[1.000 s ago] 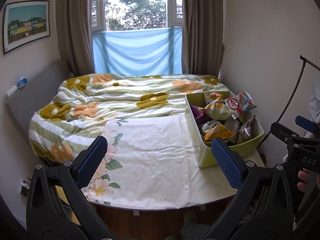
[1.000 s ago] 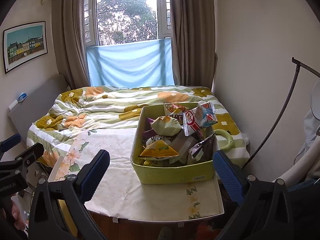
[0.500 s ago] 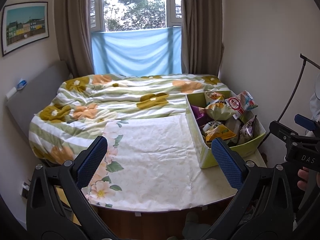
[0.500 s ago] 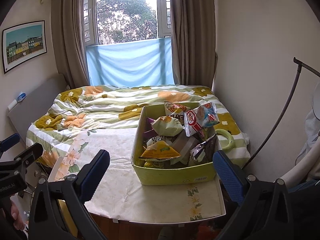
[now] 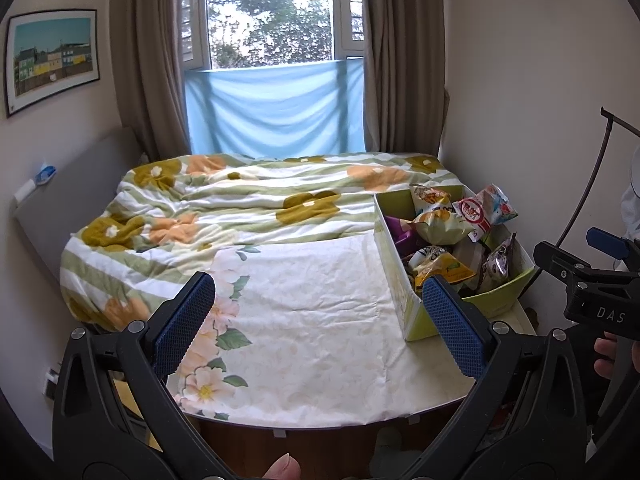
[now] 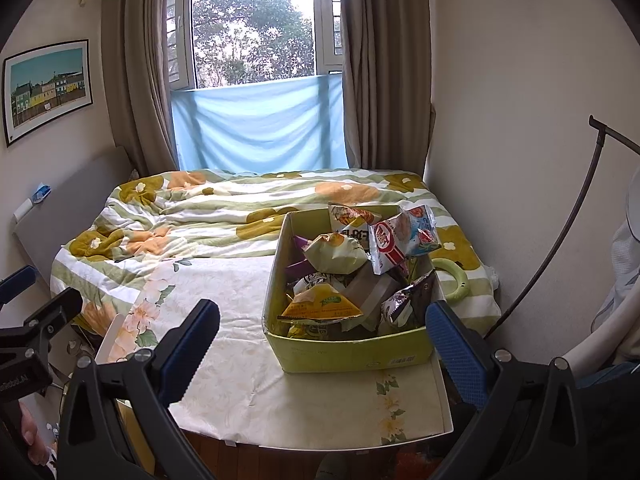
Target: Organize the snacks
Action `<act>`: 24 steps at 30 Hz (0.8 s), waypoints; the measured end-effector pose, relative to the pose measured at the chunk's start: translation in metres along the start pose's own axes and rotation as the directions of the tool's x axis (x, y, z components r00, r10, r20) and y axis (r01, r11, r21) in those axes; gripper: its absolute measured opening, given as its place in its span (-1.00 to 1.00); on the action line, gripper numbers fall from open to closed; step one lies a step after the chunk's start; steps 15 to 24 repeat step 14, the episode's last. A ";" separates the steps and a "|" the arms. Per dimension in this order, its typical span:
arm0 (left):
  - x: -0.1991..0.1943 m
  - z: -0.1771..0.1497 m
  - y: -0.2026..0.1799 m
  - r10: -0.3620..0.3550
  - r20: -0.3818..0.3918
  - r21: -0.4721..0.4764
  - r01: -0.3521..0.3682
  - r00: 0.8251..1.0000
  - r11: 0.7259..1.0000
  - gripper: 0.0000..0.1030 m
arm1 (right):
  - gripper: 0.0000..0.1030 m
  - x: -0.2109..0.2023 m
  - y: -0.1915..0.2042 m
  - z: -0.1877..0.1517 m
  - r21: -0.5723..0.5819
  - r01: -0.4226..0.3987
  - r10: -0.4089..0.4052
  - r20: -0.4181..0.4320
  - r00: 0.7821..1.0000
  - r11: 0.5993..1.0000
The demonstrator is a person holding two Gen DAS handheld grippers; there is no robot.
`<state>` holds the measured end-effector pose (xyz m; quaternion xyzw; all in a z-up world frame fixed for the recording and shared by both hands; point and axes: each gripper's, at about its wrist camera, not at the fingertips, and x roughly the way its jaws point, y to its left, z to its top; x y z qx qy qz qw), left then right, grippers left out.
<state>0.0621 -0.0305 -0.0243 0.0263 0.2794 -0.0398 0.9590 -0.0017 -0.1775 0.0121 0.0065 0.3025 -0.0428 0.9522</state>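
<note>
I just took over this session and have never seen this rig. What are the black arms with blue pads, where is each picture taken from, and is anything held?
They are two hand-held grippers, each with a camera looking along its fingers. The left gripper faces the bare tablecloth; the right gripper faces a green box heaped with snack packets, standing on that cloth in front of a bed. Both are open and hold nothing. Each also appears at the edge of the other's view.
</note>
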 end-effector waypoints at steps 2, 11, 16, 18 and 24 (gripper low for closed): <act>-0.002 0.001 0.001 -0.006 0.008 -0.003 0.006 1.000 1.000 1.00 | 0.99 0.000 0.001 0.001 0.001 0.000 0.000 0.002 1.000 1.000; -0.004 0.003 0.000 -0.016 0.013 -0.005 0.016 1.000 1.000 1.00 | 0.99 0.006 0.005 0.002 0.000 -0.004 0.004 0.006 1.000 1.000; -0.004 0.004 -0.002 -0.010 0.018 -0.004 0.010 1.000 1.000 1.00 | 0.99 0.006 0.005 0.002 0.000 -0.003 0.003 0.005 1.000 1.000; -0.004 0.004 -0.002 -0.010 0.018 -0.004 0.010 1.000 1.000 1.00 | 0.99 0.006 0.005 0.002 0.000 -0.003 0.003 0.005 1.000 1.000; -0.004 0.004 -0.002 -0.010 0.018 -0.004 0.010 1.000 1.000 1.00 | 0.99 0.006 0.005 0.002 0.000 -0.003 0.003 0.005 1.000 1.000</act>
